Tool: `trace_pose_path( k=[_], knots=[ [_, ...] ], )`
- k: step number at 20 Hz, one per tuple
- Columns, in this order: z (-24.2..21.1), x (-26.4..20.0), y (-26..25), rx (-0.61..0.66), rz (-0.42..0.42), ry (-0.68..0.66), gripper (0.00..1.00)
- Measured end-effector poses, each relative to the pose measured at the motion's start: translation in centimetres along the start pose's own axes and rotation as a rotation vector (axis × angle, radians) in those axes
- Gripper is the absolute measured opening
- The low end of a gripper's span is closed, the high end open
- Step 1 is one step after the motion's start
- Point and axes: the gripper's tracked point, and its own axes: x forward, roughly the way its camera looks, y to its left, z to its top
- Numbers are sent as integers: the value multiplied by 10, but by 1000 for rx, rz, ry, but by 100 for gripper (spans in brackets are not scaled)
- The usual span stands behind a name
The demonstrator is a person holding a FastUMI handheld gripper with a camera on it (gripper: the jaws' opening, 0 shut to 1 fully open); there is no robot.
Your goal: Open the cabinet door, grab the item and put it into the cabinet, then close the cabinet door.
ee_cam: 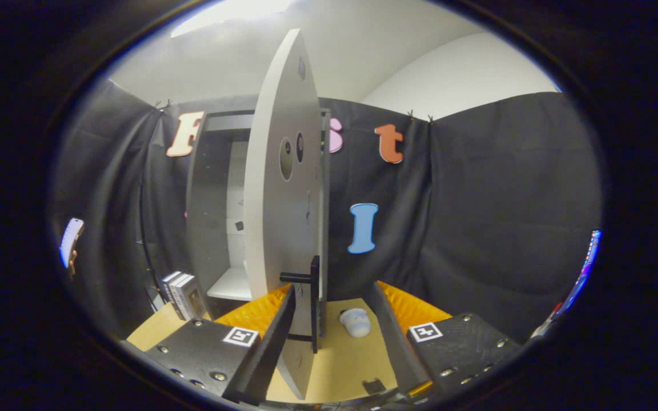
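The cabinet door (283, 222) stands swung out, edge-on between the fingers of the hand-held gripper (332, 342), its dark handle (313, 297) at twelve o'clock. The fingers are spread wide, pressing nothing. Beyond the door, the cabinet (215, 200) shows a bare white shelf (231, 284). The small white item (355, 321) lies on the worktop (334, 359) at one o'clock, between the fingers. Boxes (179, 294) stand at ten o'clock beside the cabinet.

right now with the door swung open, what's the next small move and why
Probably ease the claw back off the black handle and swing toward the small white item on the table. The cabinet door stands open edge-on between the spread fingers, the shelf is exposed, and the item waits just ahead.
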Motion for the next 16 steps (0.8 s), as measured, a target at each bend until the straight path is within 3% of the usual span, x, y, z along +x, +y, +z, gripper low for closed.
trace_pose_path(
  k=[8, 16],
  knots=[
    [-6, 26, 80, 27, 155, 2, 81],
    [-12, 63, 123, 23, 217, 25, 81]
  ],
)
